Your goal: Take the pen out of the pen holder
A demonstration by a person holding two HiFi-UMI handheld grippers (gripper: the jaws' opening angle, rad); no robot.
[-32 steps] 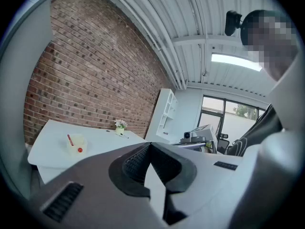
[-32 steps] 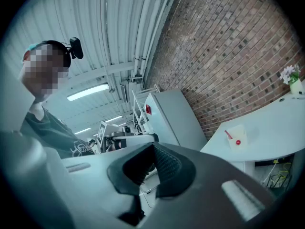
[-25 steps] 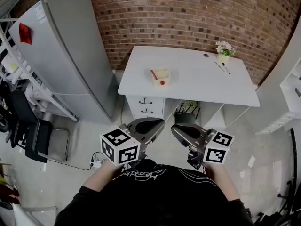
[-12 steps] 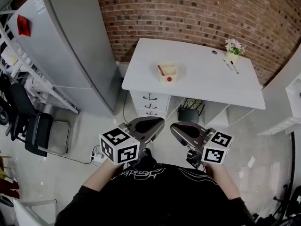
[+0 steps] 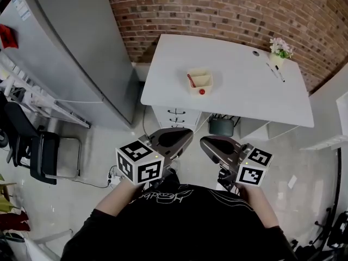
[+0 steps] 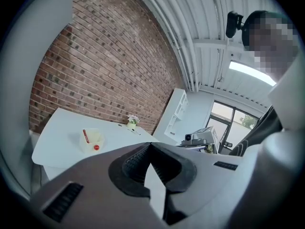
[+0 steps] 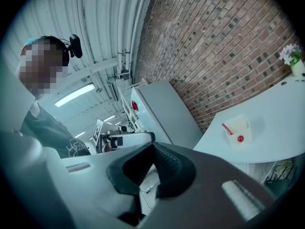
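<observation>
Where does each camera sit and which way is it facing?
Head view: on the person's head, looking steeply down at the white desk; left gripper, right gripper and arms show below.
Left gripper view: on the left gripper, looking along its shut jaws toward the desk.
Right gripper view: likewise on the right gripper, jaws shut.
Shared: all three show the pen holder.

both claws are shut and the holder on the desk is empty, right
Not empty: the head view shows a red pen standing in the holder on the desk. The left claw and right claw are indeed both shut.
</observation>
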